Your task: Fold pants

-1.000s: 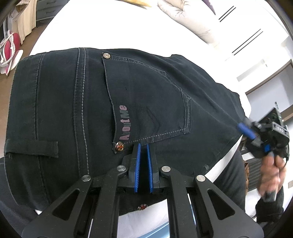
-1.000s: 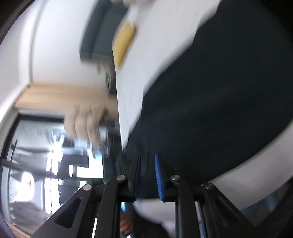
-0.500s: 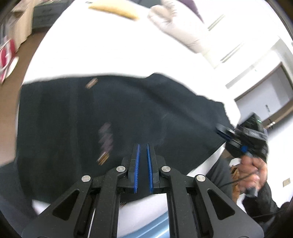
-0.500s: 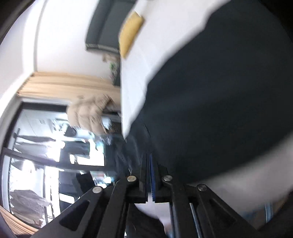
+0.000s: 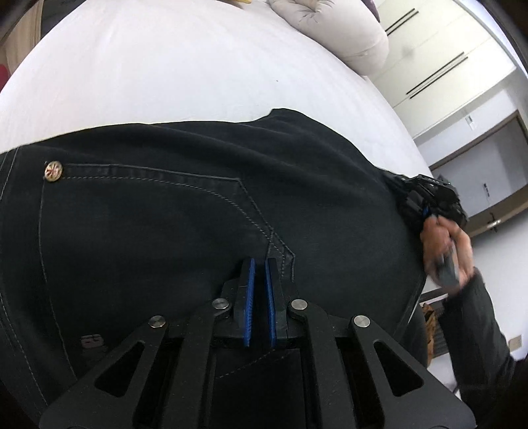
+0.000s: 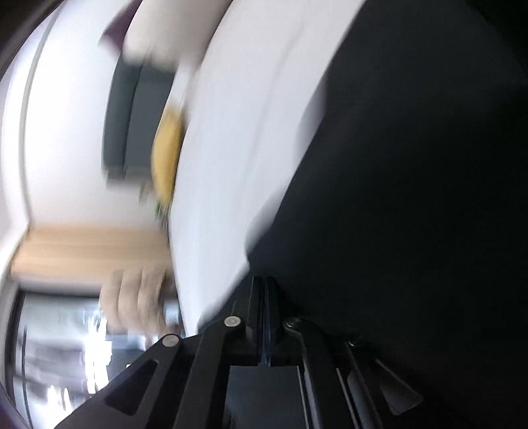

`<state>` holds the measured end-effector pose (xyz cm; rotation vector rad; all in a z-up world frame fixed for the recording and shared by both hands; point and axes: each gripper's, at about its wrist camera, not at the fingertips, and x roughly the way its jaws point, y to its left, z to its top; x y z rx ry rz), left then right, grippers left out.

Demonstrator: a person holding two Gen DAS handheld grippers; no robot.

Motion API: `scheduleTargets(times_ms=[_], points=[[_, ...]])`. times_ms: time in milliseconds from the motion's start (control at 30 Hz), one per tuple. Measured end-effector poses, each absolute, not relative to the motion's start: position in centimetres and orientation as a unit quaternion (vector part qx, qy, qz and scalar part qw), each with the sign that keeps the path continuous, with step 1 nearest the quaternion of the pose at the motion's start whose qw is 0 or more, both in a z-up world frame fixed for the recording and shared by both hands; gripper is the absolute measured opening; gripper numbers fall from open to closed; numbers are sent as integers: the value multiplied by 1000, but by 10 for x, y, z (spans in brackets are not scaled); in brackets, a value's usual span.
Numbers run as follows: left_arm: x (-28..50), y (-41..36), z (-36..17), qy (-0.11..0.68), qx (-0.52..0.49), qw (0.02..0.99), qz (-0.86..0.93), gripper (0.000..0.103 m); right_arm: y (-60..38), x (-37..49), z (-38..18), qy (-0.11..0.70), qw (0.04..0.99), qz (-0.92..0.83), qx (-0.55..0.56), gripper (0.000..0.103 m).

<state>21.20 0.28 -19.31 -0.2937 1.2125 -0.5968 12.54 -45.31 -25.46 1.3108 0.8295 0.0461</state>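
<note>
The black denim pants (image 5: 184, 211) lie spread on a white bed (image 5: 171, 76), back pocket and a brass rivet (image 5: 53, 170) facing up. My left gripper (image 5: 259, 264) is shut on the pants fabric near the pocket's lower corner. My right gripper (image 5: 401, 184) shows at the pants' right edge in the left wrist view, held by a hand. In the blurred right wrist view the right gripper (image 6: 265, 283) is shut at the edge of the dark pants (image 6: 412, 198).
A light grey pillow (image 5: 333, 29) lies at the far end of the bed. White wardrobe doors (image 5: 439, 62) and a doorway stand at the right. A yellow object (image 6: 166, 155) lies on the far bed edge, by a dark grey cabinet (image 6: 128, 115).
Both grippers have moved with the pants, and the view has shifted towards the pocket's lower corner. The right gripper's jaws have gone from apart to shut.
</note>
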Motion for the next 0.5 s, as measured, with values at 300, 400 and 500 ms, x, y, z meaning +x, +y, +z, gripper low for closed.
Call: scheduleTargets(times_ms=[300,400,500], points=[[209,-23,-177,559,-103,781,-259,7,-533,92,-170,305,785,-115,527,5],[206,-47,-166,553,-90,778,-284,7,-463,76,-178,322,763,31,559,5],[210,-67,-179,569,-62,768,-288,7,-397,69,-220,380,727,93,565,5]])
